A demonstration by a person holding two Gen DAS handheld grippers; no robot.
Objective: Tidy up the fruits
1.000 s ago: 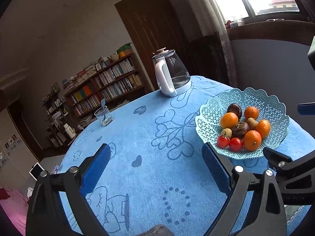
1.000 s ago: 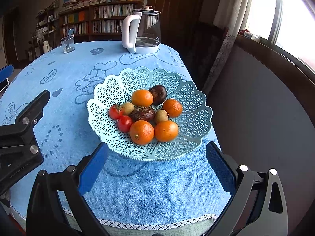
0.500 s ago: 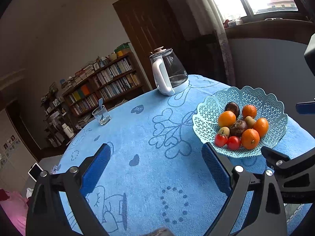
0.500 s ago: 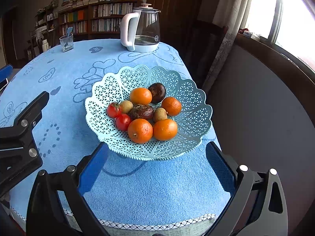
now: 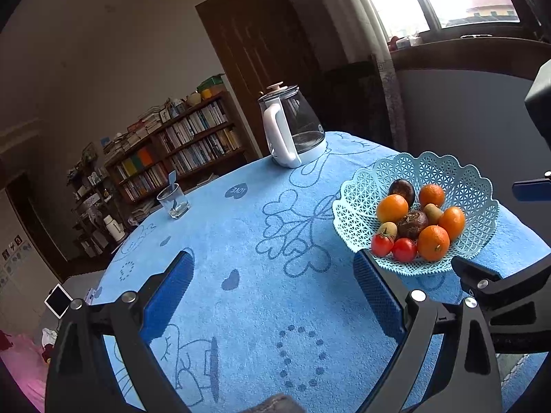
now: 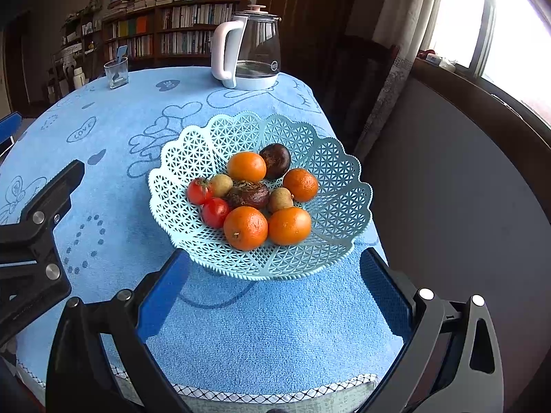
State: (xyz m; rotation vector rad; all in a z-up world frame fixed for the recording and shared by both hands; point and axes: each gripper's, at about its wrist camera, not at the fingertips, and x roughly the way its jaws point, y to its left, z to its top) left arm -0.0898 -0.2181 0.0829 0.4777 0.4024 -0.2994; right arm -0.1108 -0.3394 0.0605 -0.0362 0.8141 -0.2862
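Note:
A light-blue lattice fruit basket (image 6: 330,206) stands near the table's right edge; it also shows in the left wrist view (image 5: 475,186). It holds several oranges (image 6: 245,228), two tomatoes (image 6: 215,211), two kiwis (image 6: 280,199) and two dark fruits (image 6: 275,160). My right gripper (image 6: 272,275) is open and empty, just in front of the basket, above the cloth. My left gripper (image 5: 272,282) is open and empty over the tablecloth, left of the basket. The left gripper's body shows in the right wrist view (image 6: 38,237).
A round table carries a blue patterned cloth (image 5: 241,241). A glass kettle with a white handle (image 6: 248,55) stands at the back, a drinking glass (image 6: 116,73) at the back left. Bookshelves (image 5: 179,148) line the far wall. The table edge drops off right of the basket.
Both grippers have shifted slightly: the basket sits a little lower and nearer the centre in the left view. Both stay open and empty. The fruits have not moved.

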